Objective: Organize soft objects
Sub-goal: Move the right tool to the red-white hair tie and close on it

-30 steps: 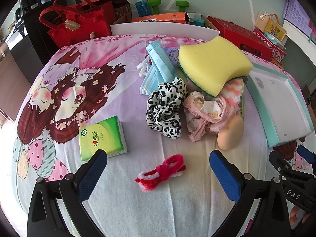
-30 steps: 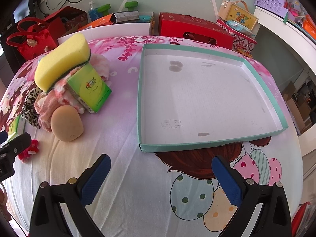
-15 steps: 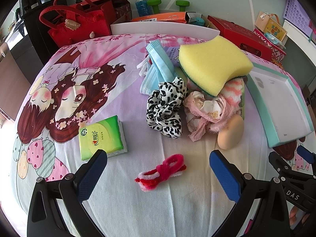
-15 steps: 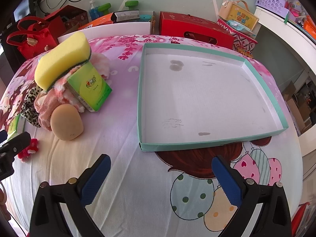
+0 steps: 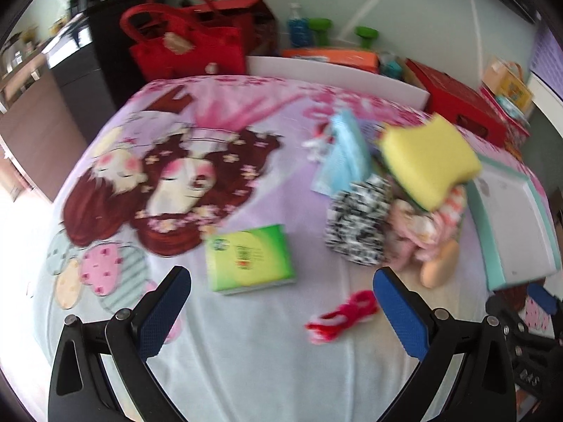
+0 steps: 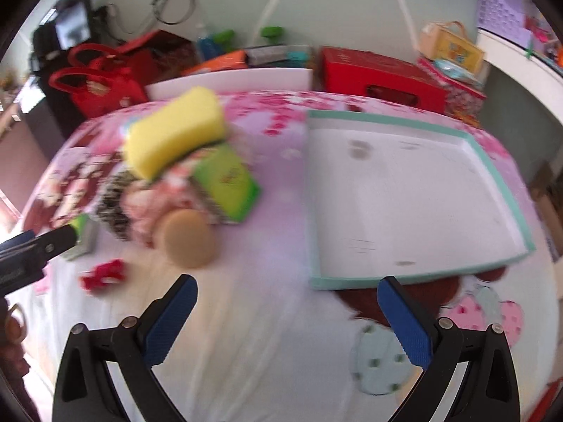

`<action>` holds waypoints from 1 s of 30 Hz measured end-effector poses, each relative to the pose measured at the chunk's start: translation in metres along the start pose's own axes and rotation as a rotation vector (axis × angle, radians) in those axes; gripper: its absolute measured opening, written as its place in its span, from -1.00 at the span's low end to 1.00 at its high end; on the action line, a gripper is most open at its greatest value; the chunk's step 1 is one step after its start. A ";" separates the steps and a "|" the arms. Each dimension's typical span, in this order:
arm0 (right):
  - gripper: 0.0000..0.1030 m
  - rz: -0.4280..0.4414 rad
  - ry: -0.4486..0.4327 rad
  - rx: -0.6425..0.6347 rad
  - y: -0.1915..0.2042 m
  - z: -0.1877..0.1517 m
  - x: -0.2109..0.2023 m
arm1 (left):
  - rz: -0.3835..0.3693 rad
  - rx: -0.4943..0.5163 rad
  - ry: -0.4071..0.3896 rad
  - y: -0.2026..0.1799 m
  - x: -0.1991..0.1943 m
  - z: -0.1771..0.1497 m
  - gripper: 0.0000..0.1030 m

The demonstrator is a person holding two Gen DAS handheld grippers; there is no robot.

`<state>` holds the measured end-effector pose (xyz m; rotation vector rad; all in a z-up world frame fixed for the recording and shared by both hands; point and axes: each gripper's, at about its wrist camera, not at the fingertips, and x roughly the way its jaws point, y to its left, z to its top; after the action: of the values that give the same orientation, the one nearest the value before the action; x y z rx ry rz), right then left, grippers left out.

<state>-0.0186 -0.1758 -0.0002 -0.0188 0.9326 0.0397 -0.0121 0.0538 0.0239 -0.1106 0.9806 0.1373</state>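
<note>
My left gripper is open and empty, just short of a green tissue pack lying flat on the cartoon bedsheet. A red fuzzy tie lies by its right finger. Beyond are a leopard scrunchie, a pink frilly cloth, a tan egg-shaped sponge, a yellow sponge and a blue face mask. My right gripper is open and empty, between the tan sponge and the teal-rimmed white tray. A second green pack leans under the yellow sponge.
Red handbags, red boxes, bottles and a white board stand along the far edge of the bed. The left gripper's finger shows at the left of the right wrist view. Both views are blurred.
Both grippers have swung left: the left one now frames the flat green tissue pack, the right one has moved toward the pile, and the tray sits further right.
</note>
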 end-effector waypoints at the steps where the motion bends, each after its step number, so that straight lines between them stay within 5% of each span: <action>1: 1.00 0.016 0.001 -0.006 0.005 0.001 0.000 | 0.010 -0.015 -0.002 0.006 -0.001 0.000 1.00; 11: 1.00 0.174 0.004 -0.140 0.081 0.000 0.004 | 0.047 -0.109 0.023 0.056 0.007 0.001 1.00; 26: 1.00 0.186 0.066 -0.323 0.147 -0.006 0.032 | -0.031 -0.139 0.087 0.072 0.036 -0.003 1.00; 30: 0.86 0.183 0.077 -0.325 0.149 -0.005 0.039 | -0.055 -0.140 0.093 0.071 0.042 -0.003 1.00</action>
<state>-0.0059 -0.0261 -0.0346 -0.2371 0.9952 0.3621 -0.0029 0.1262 -0.0147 -0.2745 1.0590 0.1514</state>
